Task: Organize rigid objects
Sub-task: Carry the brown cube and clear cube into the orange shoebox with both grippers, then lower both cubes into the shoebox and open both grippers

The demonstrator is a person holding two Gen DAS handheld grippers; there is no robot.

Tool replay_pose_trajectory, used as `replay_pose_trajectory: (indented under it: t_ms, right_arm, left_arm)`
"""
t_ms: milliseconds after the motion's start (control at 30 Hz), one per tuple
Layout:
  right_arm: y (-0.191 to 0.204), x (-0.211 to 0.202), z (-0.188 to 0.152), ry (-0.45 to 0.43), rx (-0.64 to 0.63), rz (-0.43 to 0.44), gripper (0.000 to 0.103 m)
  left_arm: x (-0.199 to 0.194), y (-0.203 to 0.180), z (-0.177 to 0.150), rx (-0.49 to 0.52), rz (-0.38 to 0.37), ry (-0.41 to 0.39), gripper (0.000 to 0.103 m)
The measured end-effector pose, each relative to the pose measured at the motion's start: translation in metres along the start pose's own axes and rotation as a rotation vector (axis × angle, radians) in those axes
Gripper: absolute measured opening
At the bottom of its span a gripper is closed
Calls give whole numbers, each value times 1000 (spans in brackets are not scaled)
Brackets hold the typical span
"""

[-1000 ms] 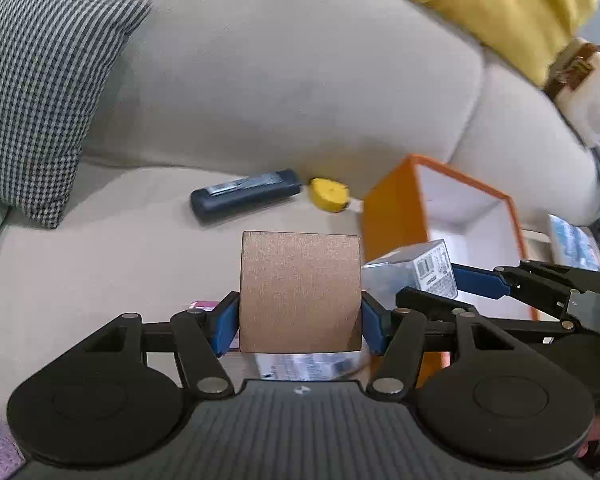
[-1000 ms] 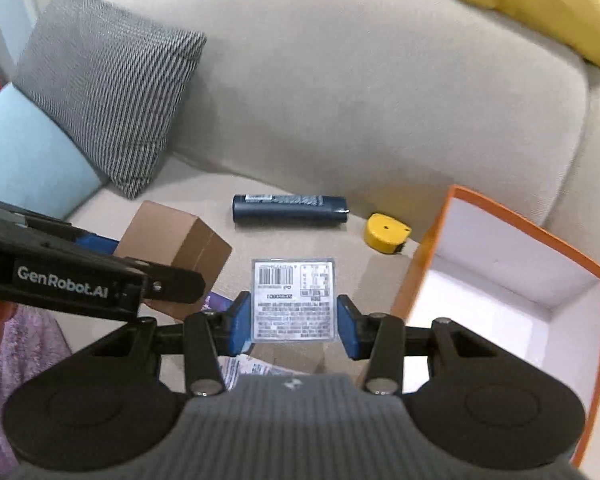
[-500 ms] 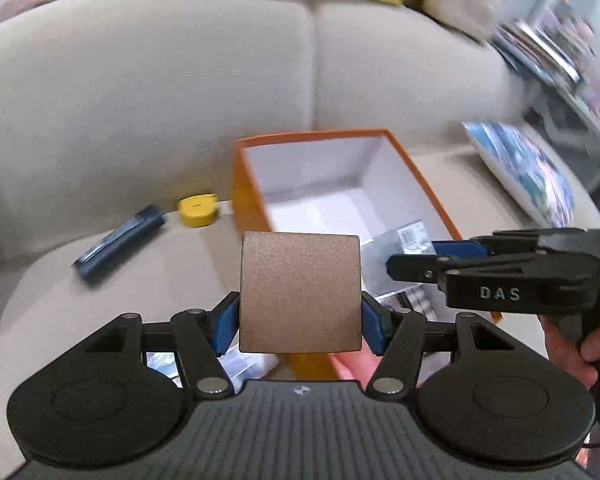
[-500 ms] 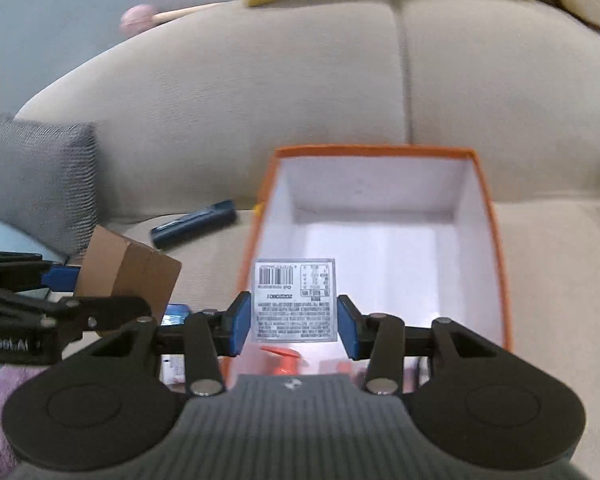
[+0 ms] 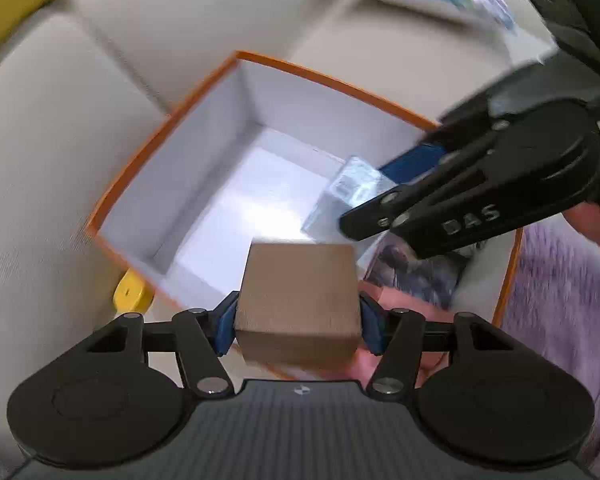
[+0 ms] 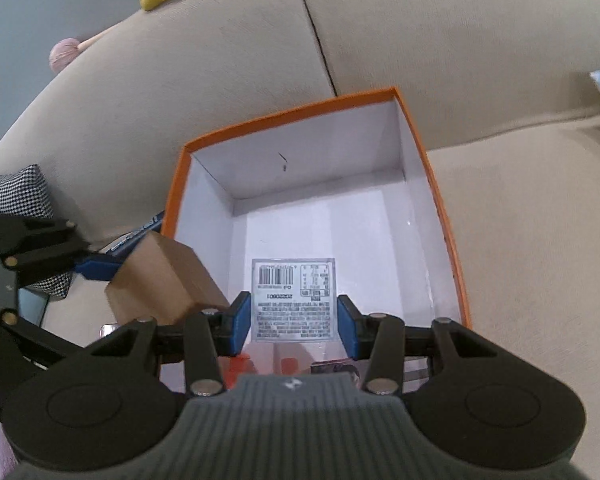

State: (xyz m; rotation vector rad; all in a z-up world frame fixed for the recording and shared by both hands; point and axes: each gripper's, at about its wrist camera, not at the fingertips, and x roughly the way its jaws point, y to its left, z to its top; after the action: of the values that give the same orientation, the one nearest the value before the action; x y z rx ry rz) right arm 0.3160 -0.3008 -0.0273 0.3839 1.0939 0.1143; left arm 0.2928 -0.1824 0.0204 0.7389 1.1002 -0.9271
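Note:
An orange box [image 5: 332, 80] with white inner walls stands open on the beige sofa. My left gripper [image 5: 298, 328] has a brown cube box [image 5: 298, 280] between its blue pads, which press on its sides while the jaws are closing, above the orange box's near-left edge. In the right wrist view the brown box [image 6: 160, 280] hangs by the orange box's [image 6: 300, 112] left wall. My right gripper [image 6: 293, 322] is shut on a clear box with a barcode label [image 6: 293, 300], over the box's inside. The clear box [image 5: 348, 188] also shows in the left wrist view.
A yellow tape measure [image 5: 132, 296] lies outside the orange box's left wall, and a dark blue tube [image 6: 140, 236] beside it is half hidden. A picture card [image 5: 416, 276] and red items [image 6: 288, 364] lie inside. A houndstooth cushion [image 6: 20, 192] is left, purple fluffy fabric [image 5: 560, 300] right.
Both grippers have swung from over the sofa seat to above the orange box, rolling as they went. Each still carries its own box.

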Motion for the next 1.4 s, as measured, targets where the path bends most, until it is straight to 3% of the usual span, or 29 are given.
replay_pose_trajectory:
  t_ms: [200, 467, 633, 733, 1033, 1400]
  right_arm:
    - [-9, 24, 3, 28, 12, -8, 47]
    - [-20, 45, 1, 59, 23, -51, 47]
    - [-21, 50, 0, 67, 24, -47, 47]
    - [-24, 54, 1, 75, 50, -29, 47]
    - [-26, 57, -2, 94, 67, -23, 47]
    - [-16, 68, 2, 131, 59, -20, 47]
  left_arm:
    - [29, -11, 16, 198, 12, 83, 67]
    - [63, -7, 15, 228, -33, 76, 67]
    - [80, -5, 14, 273, -44, 125, 67]
    - [89, -4, 11, 274, -24, 177, 71]
    - [86, 3, 16, 250, -57, 201, 78]
    - [82, 7, 19, 168, -79, 208, 72]
